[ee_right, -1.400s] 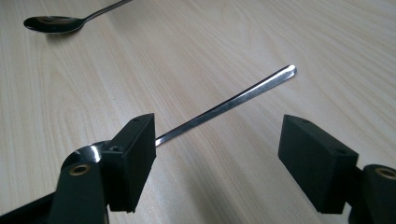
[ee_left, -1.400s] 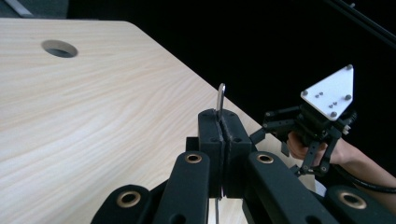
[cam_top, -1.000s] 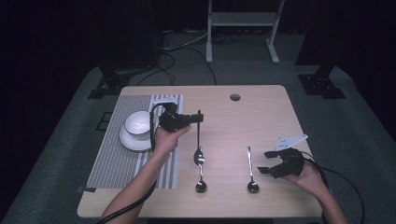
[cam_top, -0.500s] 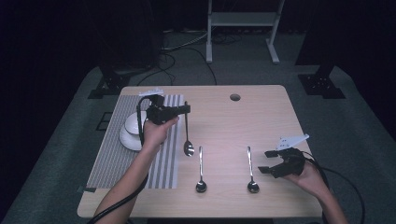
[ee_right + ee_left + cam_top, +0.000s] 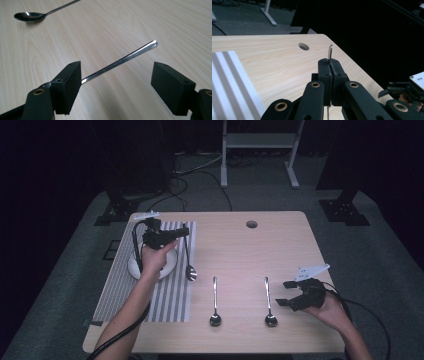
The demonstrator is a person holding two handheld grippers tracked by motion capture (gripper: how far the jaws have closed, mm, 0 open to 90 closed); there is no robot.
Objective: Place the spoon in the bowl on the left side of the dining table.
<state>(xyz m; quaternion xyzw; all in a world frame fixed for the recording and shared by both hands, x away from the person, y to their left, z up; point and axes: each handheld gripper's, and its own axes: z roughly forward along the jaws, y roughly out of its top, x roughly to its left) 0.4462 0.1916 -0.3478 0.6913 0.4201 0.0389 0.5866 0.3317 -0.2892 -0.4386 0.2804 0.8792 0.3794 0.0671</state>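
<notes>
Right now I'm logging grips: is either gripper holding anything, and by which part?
The left gripper holds a spoon by the top of its handle, bowl hanging down. The right gripper is open and holds nothing.

A: What's hidden in the high view?
B: The white bowl [image 5: 172, 262] on the striped mat [image 5: 170, 295]: mostly covered by the left gripper [image 5: 182, 232] & hand. Can't tell what's inside.

A: The held spoon [image 5: 188, 260]?
B: Handle top vanishes betw. the pads. In the left gripper view just the handle tip [image 5: 330, 51] pokes above them; bowl end is cut off at bottom edge.

A: Right side?
B: Right gripper view: near spoon [image 5: 120, 61] loses its bowl behind the lower-left pad. Far spoon [image 5: 37, 15], upper left, has its handle end cut by the top edge.

A: Arms?
B: Both forearms cut at bottom edge of the high view.
</notes>
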